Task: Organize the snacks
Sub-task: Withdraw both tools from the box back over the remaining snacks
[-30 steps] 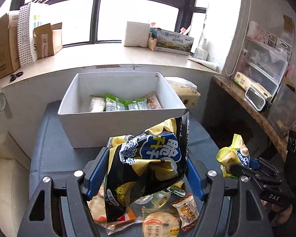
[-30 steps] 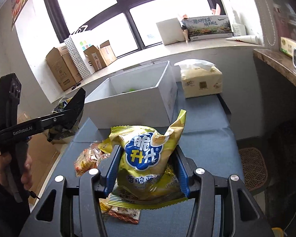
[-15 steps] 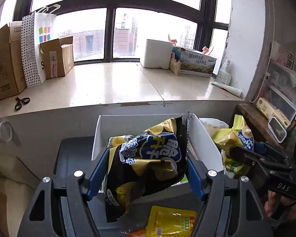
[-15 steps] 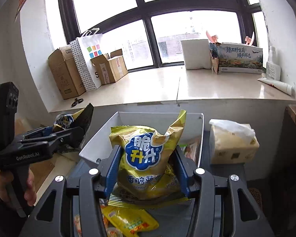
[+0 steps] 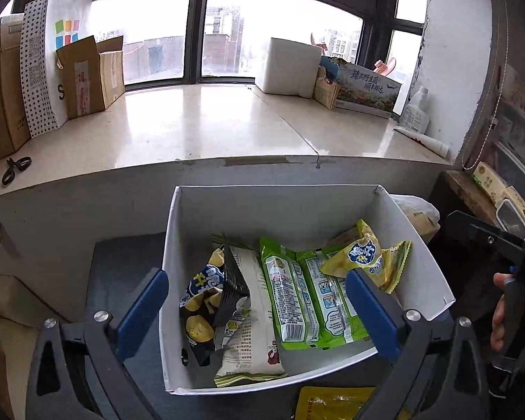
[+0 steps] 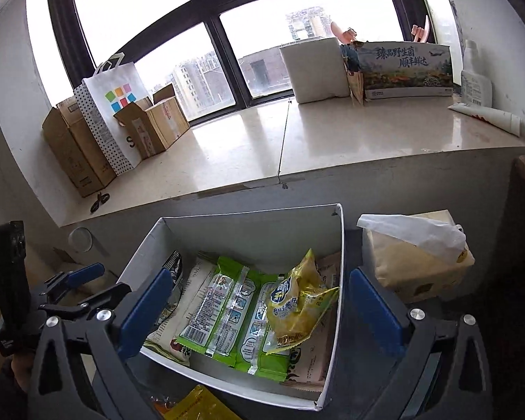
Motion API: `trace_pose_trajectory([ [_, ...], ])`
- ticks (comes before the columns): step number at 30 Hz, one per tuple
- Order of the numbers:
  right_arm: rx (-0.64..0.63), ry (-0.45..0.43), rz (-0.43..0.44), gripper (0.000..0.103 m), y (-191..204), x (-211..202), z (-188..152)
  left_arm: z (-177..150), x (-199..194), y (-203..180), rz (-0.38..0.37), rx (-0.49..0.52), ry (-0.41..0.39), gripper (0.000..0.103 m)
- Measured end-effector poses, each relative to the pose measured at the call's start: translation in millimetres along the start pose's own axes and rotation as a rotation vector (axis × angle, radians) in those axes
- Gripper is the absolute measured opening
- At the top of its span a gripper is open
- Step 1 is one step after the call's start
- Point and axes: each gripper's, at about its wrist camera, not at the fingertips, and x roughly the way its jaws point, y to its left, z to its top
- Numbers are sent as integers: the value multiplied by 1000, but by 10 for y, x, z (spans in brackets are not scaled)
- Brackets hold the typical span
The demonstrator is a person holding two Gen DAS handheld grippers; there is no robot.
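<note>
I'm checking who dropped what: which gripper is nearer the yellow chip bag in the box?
The right gripper: it hangs open right over the yellow chip bag. The left gripper, also open, sits over the black chip bag at the box's other side.

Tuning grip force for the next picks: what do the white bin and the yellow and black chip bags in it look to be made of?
White bin: thin, matte, stiff walls with sharp folded corners; looks like paperboard or foam board, can't tell which.
Yellow chip bag: glossy printed film, crinkled, with a crimped seal; probably plastic laminate.
Black chip bag: the same shiny, creased film with a serrated top edge.
</note>
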Motion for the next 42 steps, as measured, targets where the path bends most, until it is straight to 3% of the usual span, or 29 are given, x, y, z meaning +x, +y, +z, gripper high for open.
trace_pose_trajectory([
  [4,-39,-16,-22,103,86,-99,-20,-4,-151,-44,-2,16,-23,103],
  [9,-114,-55,27,103,288,-389,-141,-132,-575,-158,-6,46,-76,103],
  [15,-146,-81,101,103,417,-946,-555,-596,-1261,-318,-22,80,-137,103],
  [22,-171,-109,119,103,420,-1439,-1119,-1197,-1820,-334,-77,13,-163,103],
  [30,-121,-90,127,103,317,-1643,-1550,-1638,-2070,-296,-71,-28,-129,103],
  [42,-102,-40,93,103,229,-1642,-1831,-1903,-2098,-161,-62,-99,-88,103],
])
